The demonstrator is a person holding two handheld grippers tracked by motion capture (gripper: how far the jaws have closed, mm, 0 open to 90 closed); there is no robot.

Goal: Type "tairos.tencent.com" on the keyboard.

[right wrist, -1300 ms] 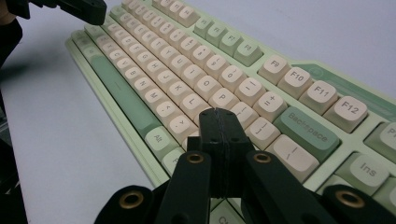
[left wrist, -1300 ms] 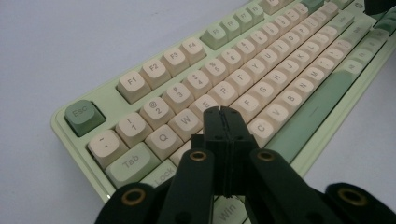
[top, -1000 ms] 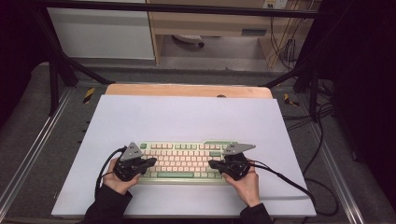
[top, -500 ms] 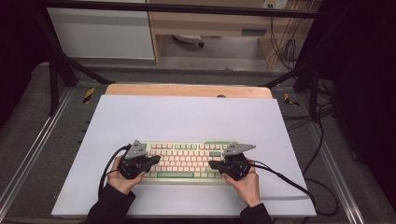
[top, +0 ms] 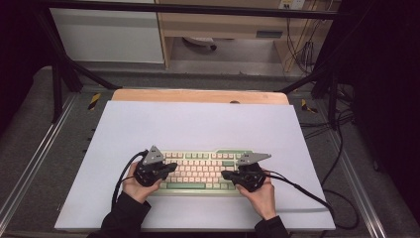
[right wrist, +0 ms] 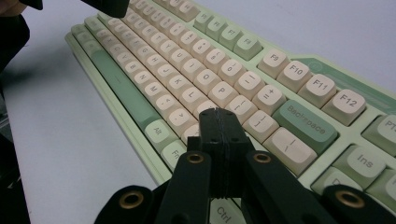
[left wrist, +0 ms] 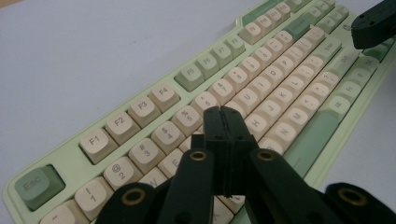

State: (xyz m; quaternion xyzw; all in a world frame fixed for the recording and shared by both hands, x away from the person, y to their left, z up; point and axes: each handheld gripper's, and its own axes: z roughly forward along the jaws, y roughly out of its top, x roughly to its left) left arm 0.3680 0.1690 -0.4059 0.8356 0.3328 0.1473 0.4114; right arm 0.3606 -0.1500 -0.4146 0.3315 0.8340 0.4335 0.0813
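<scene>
A cream and green keyboard point(top: 200, 171) lies on the white sheet near the front of the table. My left gripper point(top: 173, 166) hovers over the keyboard's left half, pointing right; its jaws are shut, and their tip point(left wrist: 221, 112) stands above the letter rows point(left wrist: 261, 116). Over the right half my right gripper point(top: 224, 175) points left, jaws shut, its tip point(right wrist: 217, 114) above the keys below Backspace point(right wrist: 304, 122). Neither holds anything. The other gripper's black tip point(left wrist: 373, 25) shows at the far end of the keyboard in the left gripper view.
The white sheet point(top: 198, 124) covers a wooden tabletop point(top: 198, 95). Cables point(top: 302, 191) trail from both grippers across the sheet. Metal frame rails point(top: 44, 144) and more cables point(top: 341, 148) flank the table. A cabinet stands beyond.
My left gripper has shifted right, farther over the keyboard's left keys. The right gripper has hardly moved.
</scene>
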